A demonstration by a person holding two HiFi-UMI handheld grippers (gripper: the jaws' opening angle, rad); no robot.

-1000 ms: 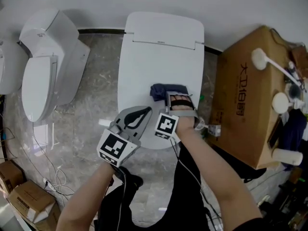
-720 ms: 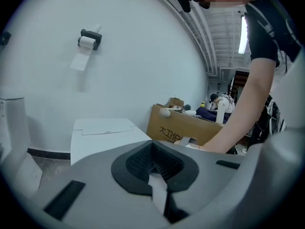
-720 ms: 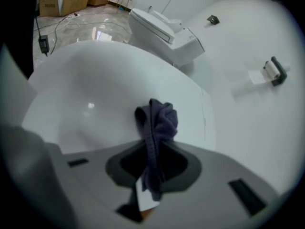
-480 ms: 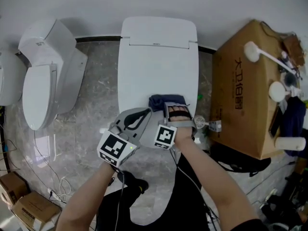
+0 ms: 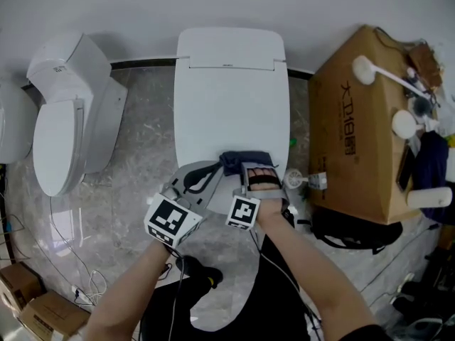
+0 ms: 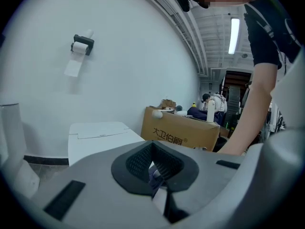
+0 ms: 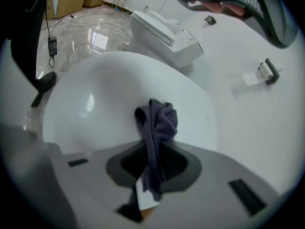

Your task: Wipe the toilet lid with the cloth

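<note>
The white toilet lid [image 5: 231, 98] lies closed in the middle of the head view. A dark blue cloth [image 5: 242, 160] rests bunched on its front part. My right gripper [image 5: 260, 170] is shut on the cloth and presses it against the lid. In the right gripper view the cloth [image 7: 159, 120] hangs pinched between the jaws over the lid [image 7: 90, 99]. My left gripper [image 5: 200, 180] hovers at the lid's front left edge, jaws shut with nothing held. In the left gripper view its jaws [image 6: 153, 147] meet, and the lid [image 6: 97, 135] lies beyond them.
A second white toilet [image 5: 60, 119] stands to the left. A cardboard box [image 5: 355, 133] with white items on top sits right of the lid. Cables and small boxes [image 5: 35, 307] lie on the marble floor. A toilet paper holder [image 6: 80, 46] hangs on the wall.
My right gripper has dragged the cloth toward the lid's front edge. The left gripper has stayed near the front left edge.
</note>
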